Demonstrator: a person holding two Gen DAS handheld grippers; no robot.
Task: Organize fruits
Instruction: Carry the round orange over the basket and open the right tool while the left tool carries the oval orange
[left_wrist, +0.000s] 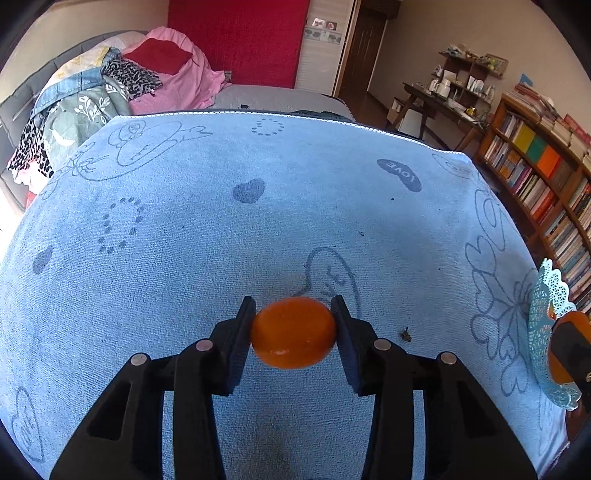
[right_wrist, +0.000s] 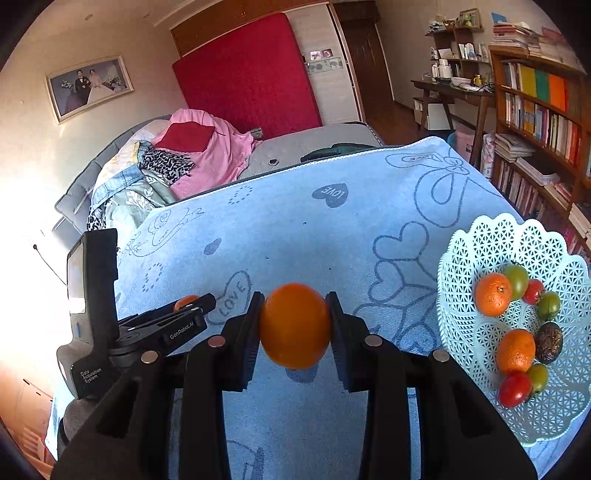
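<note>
Now, both fingers pairs clamped on smooth round oranges (left_wrist: 293, 333) (right_wrist: 295, 325), lacy plastic basket (right_wrist: 480, 240), terry towel (left_wrist: 258, 229).

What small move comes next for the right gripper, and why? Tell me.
Probably carry the right gripper toward the basket on its right. Its pads are shut on an orange held clear of the towel, and the basket already holds oranges, tomatoes and green fruit, with bare room at the near side. The left gripper pinches its own orange, so it can follow.
</note>
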